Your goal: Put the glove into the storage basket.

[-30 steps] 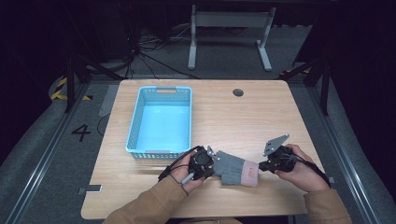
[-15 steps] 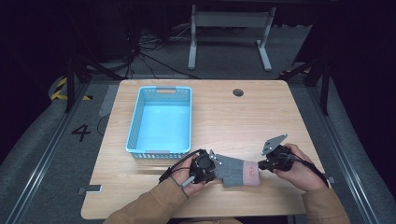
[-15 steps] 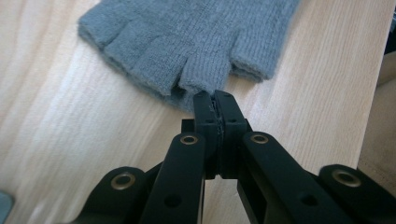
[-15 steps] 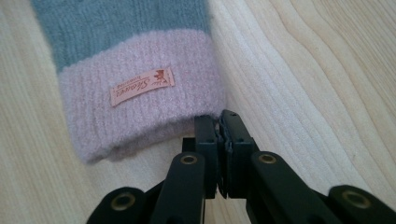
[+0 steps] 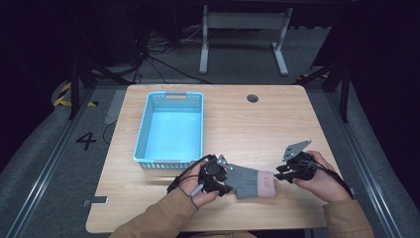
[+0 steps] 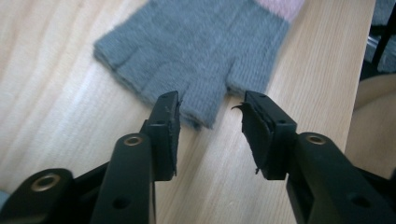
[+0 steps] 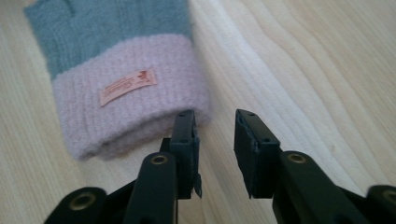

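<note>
A grey knitted fingerless glove (image 5: pixel 248 181) with a pink cuff (image 7: pixel 126 109) lies flat near the table's front edge, between the two grippers. My left gripper (image 6: pixel 209 125) is open, its jaws standing just short of the glove's (image 6: pixel 201 56) thumb and finger ends; nothing is between them. In the high view the left gripper (image 5: pixel 224 179) sits at the glove's left end. My right gripper (image 7: pixel 214 140) is open at the corner of the pink cuff, one jaw touching its edge. The high view shows this gripper (image 5: pixel 281 173) just right of the cuff.
A light blue plastic basket (image 5: pixel 171 128) stands on the wooden table (image 5: pixel 247 124) behind the left gripper, with nothing inside. A round cable hole (image 5: pixel 252 98) is at the table's back. Dark floor, cables and a metal stand lie beyond.
The left gripper has shifted slightly right along the front edge toward the glove's finger end. The right gripper has stayed close to the cuff.
</note>
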A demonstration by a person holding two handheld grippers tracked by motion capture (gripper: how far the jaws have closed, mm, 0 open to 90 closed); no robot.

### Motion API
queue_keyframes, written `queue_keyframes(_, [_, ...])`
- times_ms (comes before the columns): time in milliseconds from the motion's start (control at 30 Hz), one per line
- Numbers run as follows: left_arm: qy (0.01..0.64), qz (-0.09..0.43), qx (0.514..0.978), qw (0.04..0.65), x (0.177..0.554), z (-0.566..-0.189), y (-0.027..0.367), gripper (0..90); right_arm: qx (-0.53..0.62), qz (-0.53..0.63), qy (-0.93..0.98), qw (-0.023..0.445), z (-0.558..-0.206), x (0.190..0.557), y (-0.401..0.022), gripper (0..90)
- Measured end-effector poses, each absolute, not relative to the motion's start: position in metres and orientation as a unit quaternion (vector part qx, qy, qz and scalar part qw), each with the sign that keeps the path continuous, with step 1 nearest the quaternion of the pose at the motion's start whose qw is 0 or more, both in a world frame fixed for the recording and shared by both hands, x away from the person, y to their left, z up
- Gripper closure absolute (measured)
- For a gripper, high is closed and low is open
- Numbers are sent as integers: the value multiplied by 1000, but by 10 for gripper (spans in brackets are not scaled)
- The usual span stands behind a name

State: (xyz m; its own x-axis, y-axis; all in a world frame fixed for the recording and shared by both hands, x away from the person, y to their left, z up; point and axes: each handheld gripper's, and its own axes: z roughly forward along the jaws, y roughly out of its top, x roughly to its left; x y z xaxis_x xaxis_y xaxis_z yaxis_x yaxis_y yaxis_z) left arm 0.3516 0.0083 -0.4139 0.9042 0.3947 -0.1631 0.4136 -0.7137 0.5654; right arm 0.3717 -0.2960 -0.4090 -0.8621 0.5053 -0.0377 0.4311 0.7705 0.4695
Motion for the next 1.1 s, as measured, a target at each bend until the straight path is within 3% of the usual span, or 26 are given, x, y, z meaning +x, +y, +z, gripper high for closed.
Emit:
queue_keyframes(500, [239,-3,909,341,366,-400,-24,420,361,297,877,109,-396,379,-332,576])
queue_keyframes(700, [232,-1,911,342,371,-409,-41,399,388,309,861,114,-397,381,-340,556])
queue_keyframes(767, [213,6,916,340,372,-414,-45,429,392,308,859,115,-398,382,-341,556])
queue_keyframes(1100, [198,8,918,344,375,-430,-56,369,412,304,851,115,-401,384,-345,556])
